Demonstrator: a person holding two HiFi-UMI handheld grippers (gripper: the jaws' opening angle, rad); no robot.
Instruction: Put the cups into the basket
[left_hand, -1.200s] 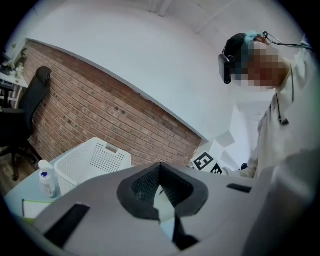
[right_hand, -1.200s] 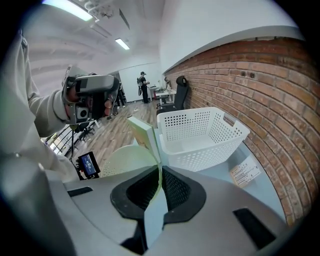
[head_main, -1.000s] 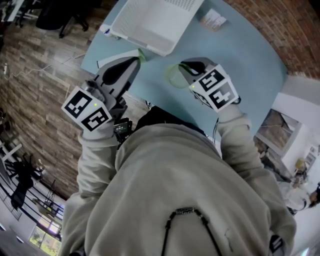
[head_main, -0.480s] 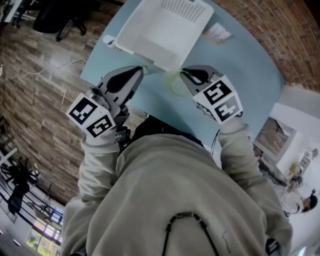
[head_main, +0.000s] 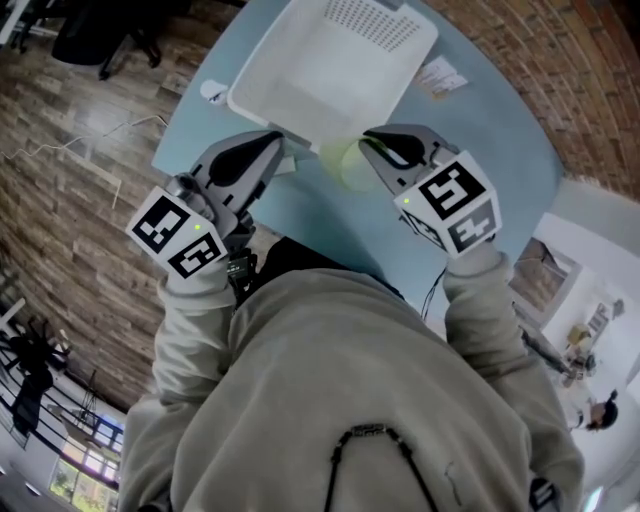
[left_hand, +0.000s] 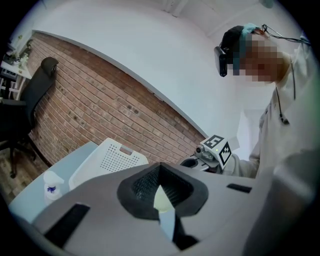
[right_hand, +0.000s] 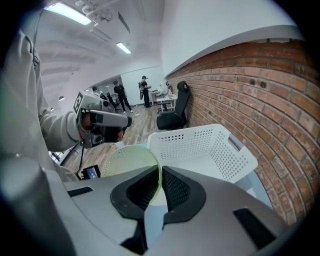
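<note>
Over pale-blue worktop (head_main: 480, 120), right tool (head_main: 368, 148) clenched on translucent green cup (head_main: 342, 163). Only in left gripper view: left tool (left_hand: 160, 172) pinching pale cup (left_hand: 161, 197).

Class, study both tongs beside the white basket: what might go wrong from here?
The right tongs pinch only the thin wall of the translucent green plastic cup; it may slip before it is over the white perforated plastic basket. The left tongs nip just an edge of a pale thin object, likely a weak hold. Both tongs are close to the basket's rim and might knock it.
</note>
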